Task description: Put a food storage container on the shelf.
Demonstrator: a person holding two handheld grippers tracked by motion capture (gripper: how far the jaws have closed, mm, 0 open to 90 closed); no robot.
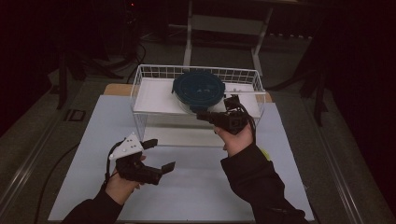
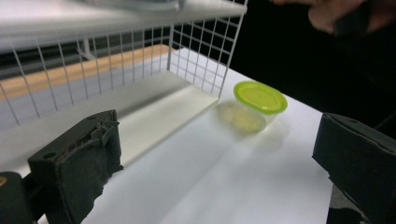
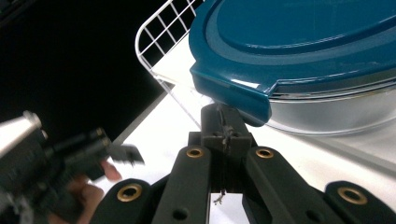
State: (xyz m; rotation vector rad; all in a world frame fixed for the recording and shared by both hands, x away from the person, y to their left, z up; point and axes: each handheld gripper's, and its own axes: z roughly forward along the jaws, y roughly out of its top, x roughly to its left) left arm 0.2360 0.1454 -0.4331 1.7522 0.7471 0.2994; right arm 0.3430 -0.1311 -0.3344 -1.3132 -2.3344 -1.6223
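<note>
We see a white wire rack (image 1: 148,74) at the far side of a pale mat (image 1: 187,186), with a round container under a blue lid (image 1: 198,88) on its upper shelf. Our right gripper (image 1: 207,115) reaches up to the near edge of that lid, its jaws pinched together at the rim. Our left gripper (image 1: 159,155) hangs over the mat just before the rack, jaws spread apart with nothing between them.

I see a wire rack (image 1: 152,77) at the back of the table (image 1: 93,140), with a lidded bowl (image 1: 198,88) on its upper shelf. A small lidded cup (image 2: 254,105) stands on the table just beside the rack's right end.
</note>
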